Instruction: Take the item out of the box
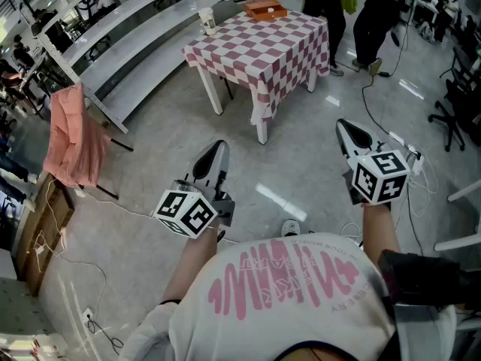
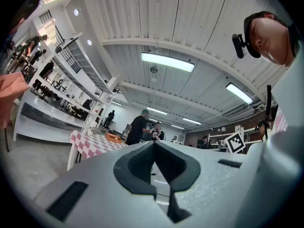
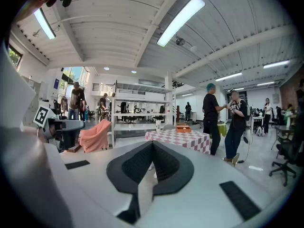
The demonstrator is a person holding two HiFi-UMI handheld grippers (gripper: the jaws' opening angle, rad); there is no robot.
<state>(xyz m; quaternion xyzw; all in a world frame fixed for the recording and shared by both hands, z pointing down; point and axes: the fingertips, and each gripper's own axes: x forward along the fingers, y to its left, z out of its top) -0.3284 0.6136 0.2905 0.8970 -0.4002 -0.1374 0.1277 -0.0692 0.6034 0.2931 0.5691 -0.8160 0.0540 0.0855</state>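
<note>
Open workshop hall, grey floor (image 1: 150, 164). Far ahead, checkered bench (image 1: 263, 47) bearing orange box (image 1: 265, 9) at its far edge; contents hidden. Near, well apart from bench, forearms outstretched: left gripper (image 1: 216, 150) and right gripper (image 1: 347, 128), both clenched, empty. Pink lettering (image 1: 278, 273) on white shirt (image 1: 225, 322), upside down, illegible.

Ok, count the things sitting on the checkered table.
2: an orange box at the far side, and a white cup on the left edge. Anything inside the box is hidden.

Tablecloth (image 1: 255, 51) pink-and-white checked, box (image 1: 265, 9) orange.
</note>
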